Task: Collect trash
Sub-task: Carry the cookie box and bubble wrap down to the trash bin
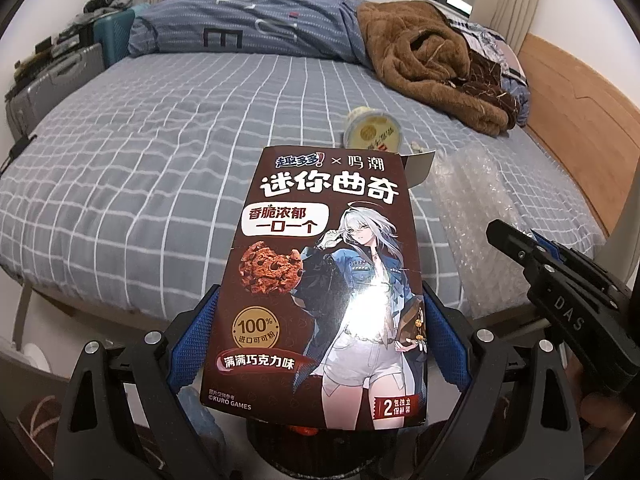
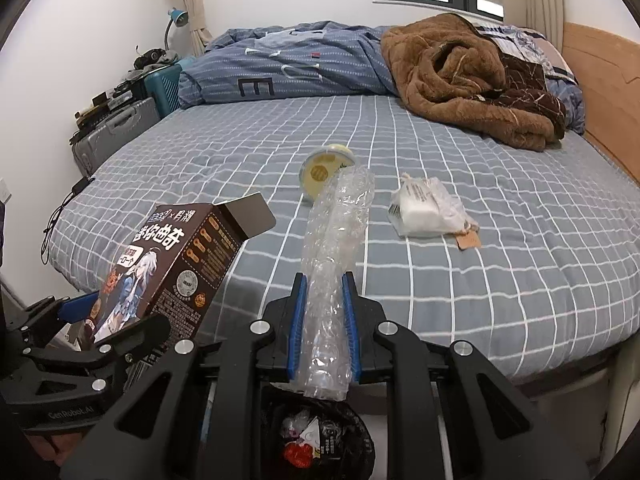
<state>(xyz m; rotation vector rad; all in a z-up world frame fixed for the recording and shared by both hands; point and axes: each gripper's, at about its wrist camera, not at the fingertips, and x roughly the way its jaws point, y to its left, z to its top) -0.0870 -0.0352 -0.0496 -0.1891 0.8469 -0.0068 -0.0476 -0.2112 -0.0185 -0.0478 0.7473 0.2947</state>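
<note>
The left gripper (image 1: pixel 320 344) is clamped on the sides of a cookie box (image 1: pixel 320 280), whose top flap is open, and the right gripper (image 2: pixel 325 320) is pressed together on a roll of bubble wrap (image 2: pixel 334 264). Both are held off the near edge of the bed (image 2: pixel 520 280), above a dark trash bin (image 2: pixel 320 436), probably so they can fall into it. A yellow cup (image 2: pixel 326 170) and a white bag (image 2: pixel 428 206) lie on the middle of the bed, so some trash is not yet collected.
</note>
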